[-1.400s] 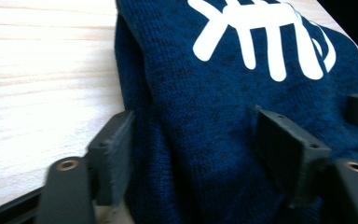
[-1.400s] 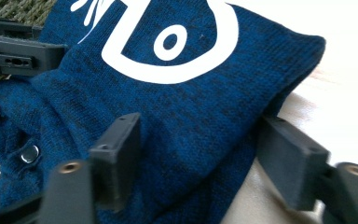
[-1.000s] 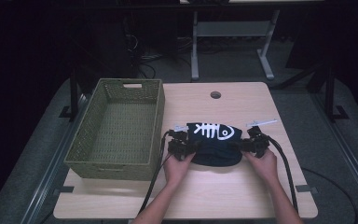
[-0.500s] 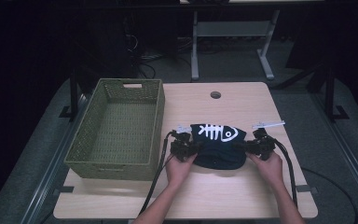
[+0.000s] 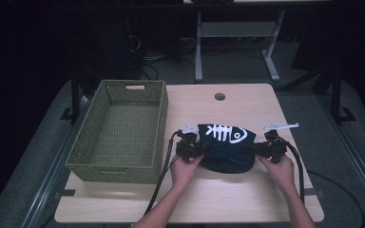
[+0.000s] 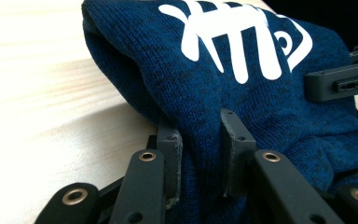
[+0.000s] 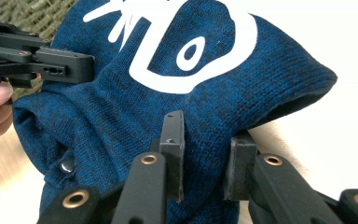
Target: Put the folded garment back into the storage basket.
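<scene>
Since a second ago both sets of jaws have just been closing on the cloth, and in the high view the blue knit hat (image 5: 225, 148) now sits bunched between the left gripper (image 5: 196, 149) and the right gripper (image 5: 262, 148), with the green basket (image 5: 121, 130) just off to the left gripper's outer side on the table (image 5: 247, 199). Left gripper view: the left gripper (image 6: 200, 154) has its jaws pinched in tight on a fold of the hat (image 6: 261, 93), fish-bone print (image 6: 242, 37) just beyond the tips. Right gripper view: the right gripper (image 7: 206, 156) is clamped on the hat's (image 7: 121, 102) opposite edge, the other gripper (image 7: 37, 58) gripping it farther off.
</scene>
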Demonstrator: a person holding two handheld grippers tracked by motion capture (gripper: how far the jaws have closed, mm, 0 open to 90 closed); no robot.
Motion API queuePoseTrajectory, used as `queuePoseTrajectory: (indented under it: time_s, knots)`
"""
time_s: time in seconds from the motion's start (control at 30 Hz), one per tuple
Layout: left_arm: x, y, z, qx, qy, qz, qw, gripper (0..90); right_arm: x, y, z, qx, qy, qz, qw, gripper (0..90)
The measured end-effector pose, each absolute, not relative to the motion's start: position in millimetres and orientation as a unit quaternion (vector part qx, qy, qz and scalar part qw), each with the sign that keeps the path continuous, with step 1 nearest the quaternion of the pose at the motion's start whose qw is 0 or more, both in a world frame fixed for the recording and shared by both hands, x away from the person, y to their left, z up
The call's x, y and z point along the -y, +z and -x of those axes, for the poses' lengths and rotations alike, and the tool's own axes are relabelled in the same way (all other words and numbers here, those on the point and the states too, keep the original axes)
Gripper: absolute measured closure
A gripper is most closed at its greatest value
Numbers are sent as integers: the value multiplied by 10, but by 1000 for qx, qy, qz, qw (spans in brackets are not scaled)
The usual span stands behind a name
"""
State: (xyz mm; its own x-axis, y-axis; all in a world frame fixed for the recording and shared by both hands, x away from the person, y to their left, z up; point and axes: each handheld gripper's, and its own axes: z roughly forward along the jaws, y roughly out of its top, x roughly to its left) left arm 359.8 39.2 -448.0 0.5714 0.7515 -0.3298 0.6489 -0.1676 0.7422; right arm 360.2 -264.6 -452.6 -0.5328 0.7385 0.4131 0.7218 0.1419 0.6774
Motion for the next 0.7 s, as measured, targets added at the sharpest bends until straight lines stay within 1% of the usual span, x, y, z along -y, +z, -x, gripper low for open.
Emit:
queuePoseTrajectory:
  time_s: [0.3,0.7]
  knots:
    - [-400,-4343,-3550,-450,66,-758,467,728,2677,-4381,-3556,-746,459,-482,11,731]
    - [-459,-4065,-3514,-434,74,-758,481,725,2650,-4122,-3501,-742,476,-472,18,730]
